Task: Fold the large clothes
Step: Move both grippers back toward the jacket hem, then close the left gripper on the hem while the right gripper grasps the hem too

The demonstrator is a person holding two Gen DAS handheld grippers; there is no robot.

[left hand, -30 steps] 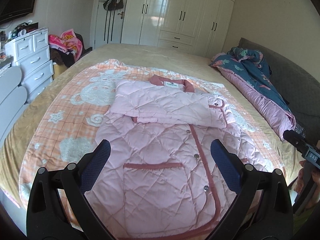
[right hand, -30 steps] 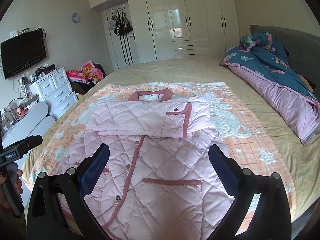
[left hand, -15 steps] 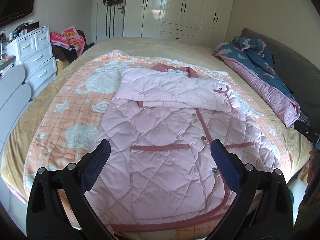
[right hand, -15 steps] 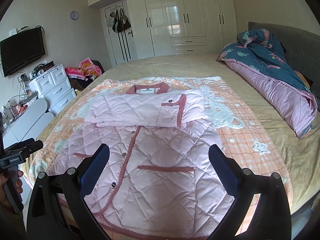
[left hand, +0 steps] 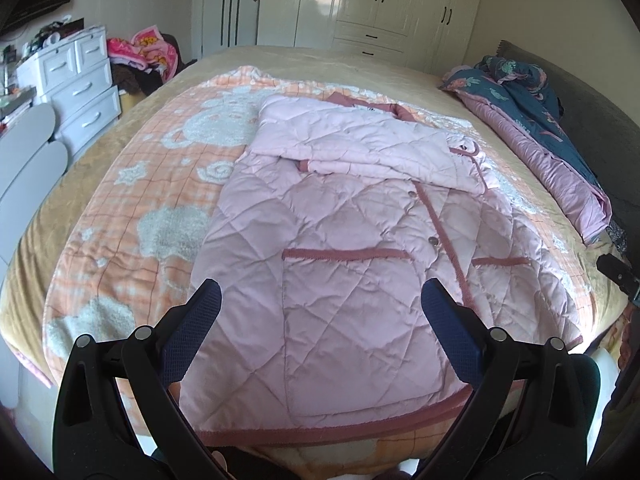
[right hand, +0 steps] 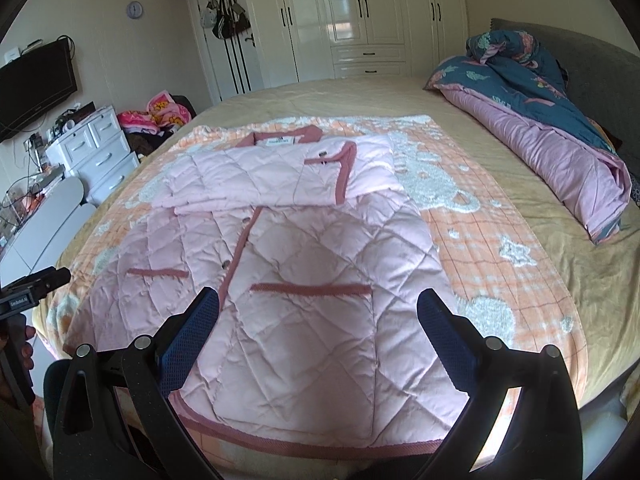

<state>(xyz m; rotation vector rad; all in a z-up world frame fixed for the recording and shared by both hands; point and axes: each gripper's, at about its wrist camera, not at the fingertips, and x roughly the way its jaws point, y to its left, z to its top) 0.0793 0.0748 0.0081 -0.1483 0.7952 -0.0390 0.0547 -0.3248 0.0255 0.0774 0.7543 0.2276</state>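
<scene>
A pink quilted coat (left hand: 340, 240) with dark pink trim lies flat on the bed, collar at the far end, both sleeves folded across the chest. It also shows in the right wrist view (right hand: 304, 264). My left gripper (left hand: 320, 320) is open and empty, above the coat's lower left part near the hem (left hand: 332, 432). My right gripper (right hand: 318, 320) is open and empty, above the lower right part and its pocket trim (right hand: 312, 290). The other gripper shows at the edge of each view.
The coat rests on an orange-and-white blanket (left hand: 132, 208) over a tan bed. A rolled blue and purple duvet (right hand: 552, 148) lies along the right side. White drawers (left hand: 80, 80) stand left of the bed, wardrobes (right hand: 360, 20) at the far wall.
Both grippers have pulled back toward the foot of the bed and dropped lower; the coat's hem has come into view. The coat itself has not moved.
</scene>
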